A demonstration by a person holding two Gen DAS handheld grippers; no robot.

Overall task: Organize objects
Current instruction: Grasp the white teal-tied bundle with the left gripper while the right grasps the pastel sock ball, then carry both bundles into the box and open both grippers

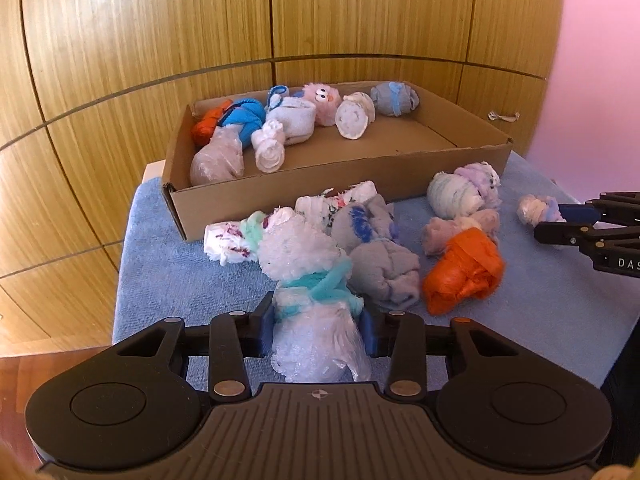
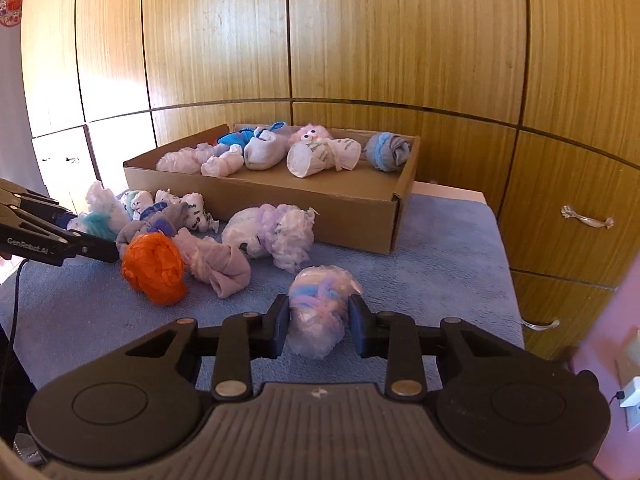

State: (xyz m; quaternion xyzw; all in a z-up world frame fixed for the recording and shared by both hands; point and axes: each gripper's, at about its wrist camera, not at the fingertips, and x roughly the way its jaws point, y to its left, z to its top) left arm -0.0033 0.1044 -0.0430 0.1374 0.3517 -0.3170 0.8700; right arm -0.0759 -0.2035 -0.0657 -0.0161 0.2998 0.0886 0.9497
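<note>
Left gripper (image 1: 318, 330): closed on a clear plastic bundle (image 1: 316, 320) tied with teal yarn, near the counter's front edge.
Right gripper (image 2: 318, 326): clamped on a pale bundle (image 2: 318, 316) streaked blue and pink, near the front edge.
Middle of blue cloth (image 1: 168, 264): orange bundle (image 1: 462, 270) among loose rolled socks.
Far edge: cardboard box (image 2: 280, 196) holding more bundles.

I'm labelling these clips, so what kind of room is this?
Probably a bedroom at home: a wall of wooden wardrobe doors, a pink wall, and a blue towel bearing a cardboard box.
</note>
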